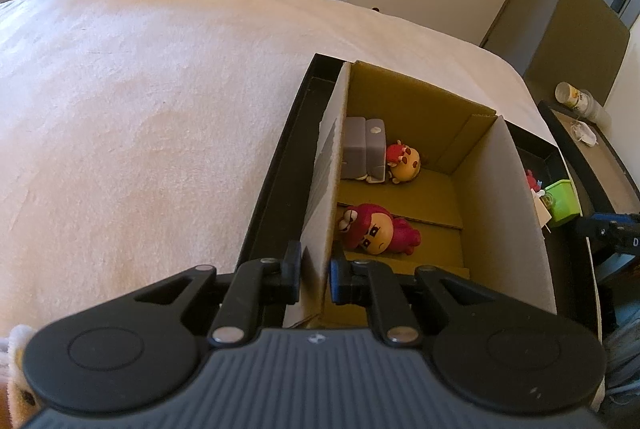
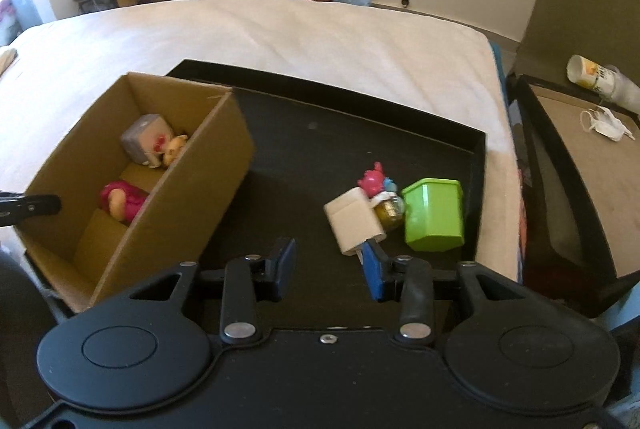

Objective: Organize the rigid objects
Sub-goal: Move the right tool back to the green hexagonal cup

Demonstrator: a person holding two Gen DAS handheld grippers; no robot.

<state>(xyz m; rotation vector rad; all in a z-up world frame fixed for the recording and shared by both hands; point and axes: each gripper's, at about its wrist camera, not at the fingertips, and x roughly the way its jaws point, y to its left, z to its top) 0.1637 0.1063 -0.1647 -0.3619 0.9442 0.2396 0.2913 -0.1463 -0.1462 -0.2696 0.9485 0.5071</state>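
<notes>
Only from right wrist, green bin (image 2: 434, 215), white block (image 2: 354, 219).

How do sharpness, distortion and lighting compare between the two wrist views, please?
Left wrist view: sharp on the cardboard box and the red doll; the fisheye bends the bed edge into an arc. Right wrist view: softer, the green bin and white block are smeared; the black tray reads very dark.
</notes>
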